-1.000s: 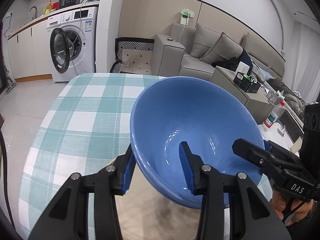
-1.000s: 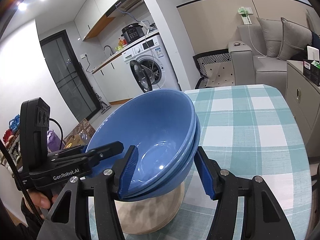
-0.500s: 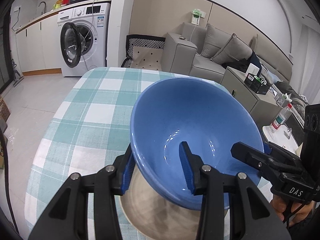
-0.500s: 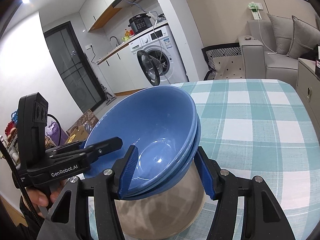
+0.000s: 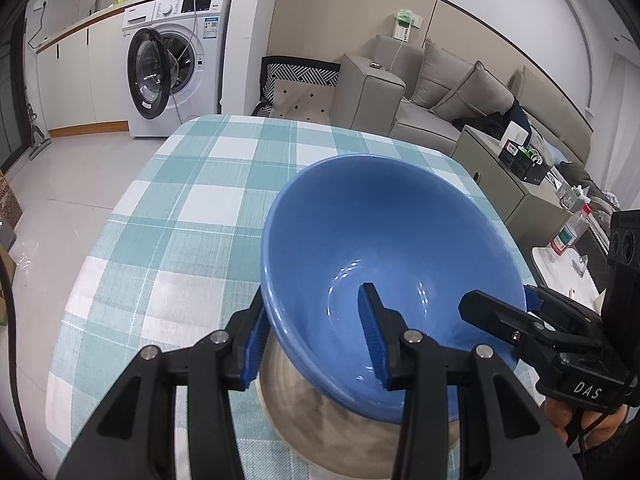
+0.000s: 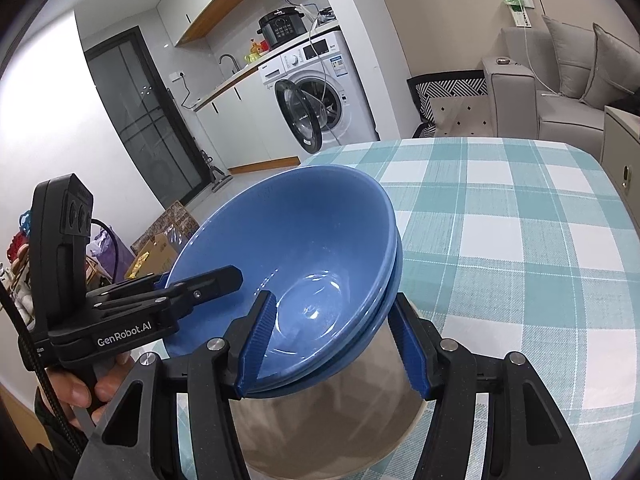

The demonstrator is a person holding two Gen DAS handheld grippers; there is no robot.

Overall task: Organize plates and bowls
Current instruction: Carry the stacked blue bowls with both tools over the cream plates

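Note:
Two nested blue bowls hang tilted just above a beige-brown plate on the teal checked tablecloth. My left gripper is shut on the stack's near wall, one pad inside and one outside. My right gripper grips the opposite wall the same way, across both bowls. Each gripper shows in the other's view: the right gripper at the bowl's right rim, the left gripper at its left rim. The bowls hide much of the plate.
The tablecloth stretches bare beyond the bowls to the far table edge. Past it stand a washing machine with its door open, a grey sofa and a low cabinet. Boxes lie on the floor at left.
Both grippers have come down and forward together with the bowls. The stack now hangs closer to the plate, and more of the plate shows beneath it.

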